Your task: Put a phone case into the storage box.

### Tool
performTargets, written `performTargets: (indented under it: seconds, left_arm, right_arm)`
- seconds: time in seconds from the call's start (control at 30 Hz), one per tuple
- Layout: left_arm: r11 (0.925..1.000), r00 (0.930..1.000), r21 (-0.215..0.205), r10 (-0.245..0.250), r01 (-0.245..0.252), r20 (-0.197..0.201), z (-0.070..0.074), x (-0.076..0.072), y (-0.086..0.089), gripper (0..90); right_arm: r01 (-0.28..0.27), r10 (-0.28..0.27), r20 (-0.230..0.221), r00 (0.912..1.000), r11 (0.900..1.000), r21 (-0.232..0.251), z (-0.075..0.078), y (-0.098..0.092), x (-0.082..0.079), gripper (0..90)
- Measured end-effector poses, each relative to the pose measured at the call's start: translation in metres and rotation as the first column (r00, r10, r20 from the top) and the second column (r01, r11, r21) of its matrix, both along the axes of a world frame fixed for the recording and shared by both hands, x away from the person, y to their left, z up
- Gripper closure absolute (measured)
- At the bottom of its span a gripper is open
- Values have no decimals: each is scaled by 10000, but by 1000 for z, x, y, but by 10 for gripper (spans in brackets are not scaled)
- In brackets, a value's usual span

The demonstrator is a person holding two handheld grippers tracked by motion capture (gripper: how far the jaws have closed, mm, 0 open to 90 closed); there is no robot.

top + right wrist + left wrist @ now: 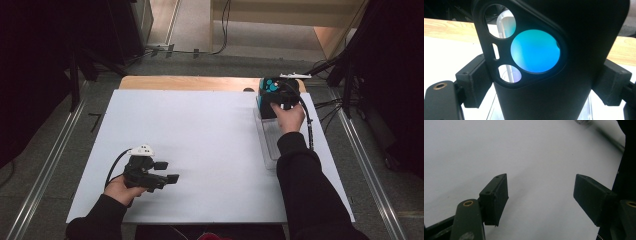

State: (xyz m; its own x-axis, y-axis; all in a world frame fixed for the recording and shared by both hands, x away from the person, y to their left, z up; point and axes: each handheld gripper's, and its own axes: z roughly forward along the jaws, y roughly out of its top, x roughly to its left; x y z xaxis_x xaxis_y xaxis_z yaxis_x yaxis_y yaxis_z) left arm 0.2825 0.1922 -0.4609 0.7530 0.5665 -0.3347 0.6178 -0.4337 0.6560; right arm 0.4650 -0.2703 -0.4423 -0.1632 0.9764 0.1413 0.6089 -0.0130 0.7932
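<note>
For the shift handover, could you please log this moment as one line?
right gripper: shut on black phone case, above clear tray | left gripper: open, nothing between, over white table

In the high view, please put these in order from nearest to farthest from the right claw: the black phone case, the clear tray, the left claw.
1. The black phone case, between the jaws of the right claw, at the table's far right.
2. The clear tray, just beneath and toward the person, on the right edge.
3. The left claw, far across, near left.
</note>
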Motion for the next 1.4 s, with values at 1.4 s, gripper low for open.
performTargets:
  seconds: [1.4]
  left_arm:
    - [9999,9999,-28,158,-158,-23,0,3,4,284]
  right_arm:
    - [-1814,1872,-963,9776,9812,658,39,5,-48,0]
